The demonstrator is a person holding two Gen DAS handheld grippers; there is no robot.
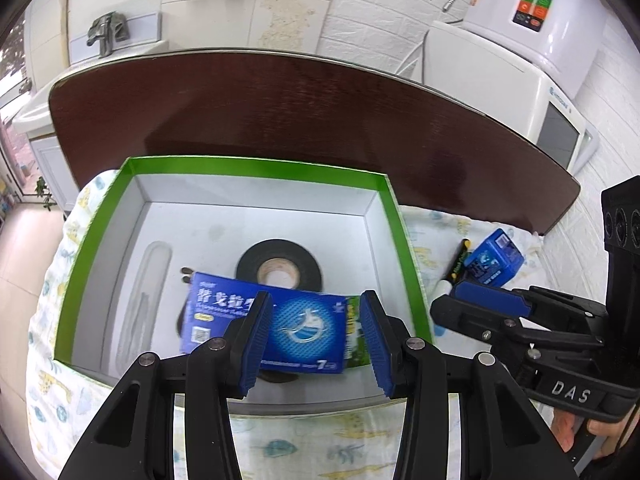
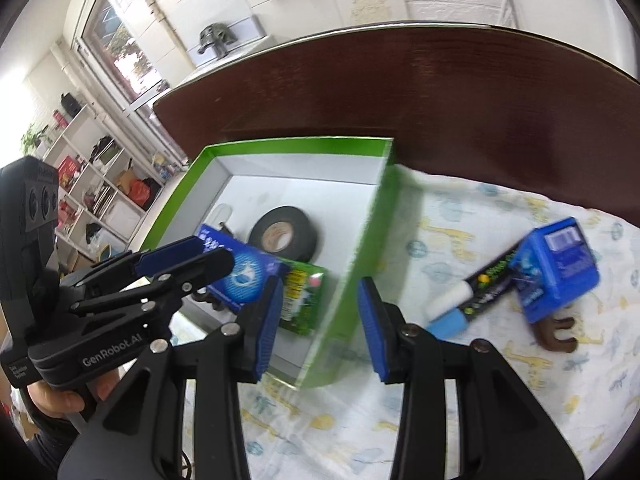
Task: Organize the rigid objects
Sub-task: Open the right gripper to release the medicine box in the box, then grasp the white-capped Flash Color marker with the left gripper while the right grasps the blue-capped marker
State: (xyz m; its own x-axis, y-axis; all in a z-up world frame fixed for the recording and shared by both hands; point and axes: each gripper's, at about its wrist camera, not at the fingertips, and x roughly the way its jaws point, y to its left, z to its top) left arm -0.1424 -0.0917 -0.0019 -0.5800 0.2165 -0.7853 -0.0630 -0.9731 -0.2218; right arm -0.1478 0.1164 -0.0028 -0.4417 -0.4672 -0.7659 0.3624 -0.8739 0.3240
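Note:
A green-rimmed white box (image 1: pixel 256 165) (image 2: pixel 360 256) sits on a patterned cloth. Inside lie a black tape roll (image 1: pixel 279 269) (image 2: pixel 285 236), a flat blue carton (image 1: pixel 280 320) (image 2: pixel 244 276) and a green packet (image 1: pixel 354 332) (image 2: pixel 302 296). My left gripper (image 1: pixel 316 344) (image 2: pixel 188 256) is open and empty above the blue carton. My right gripper (image 2: pixel 320 332) is open and empty over the box's right wall; it also shows in the left wrist view (image 1: pixel 492 300). On the cloth to the right lie a small blue box (image 1: pixel 494 258) (image 2: pixel 556 268), a black marker (image 2: pixel 468 300) (image 1: pixel 458 264) and a brown toy piece (image 2: pixel 556 336).
A dark wooden headboard (image 1: pixel 280 104) (image 2: pixel 440 92) runs behind the cloth. A white appliance (image 1: pixel 520 60) stands at the back right. Shelves with clutter (image 2: pixel 100 184) stand at the left. The patterned cloth (image 2: pixel 480 400) spreads in front.

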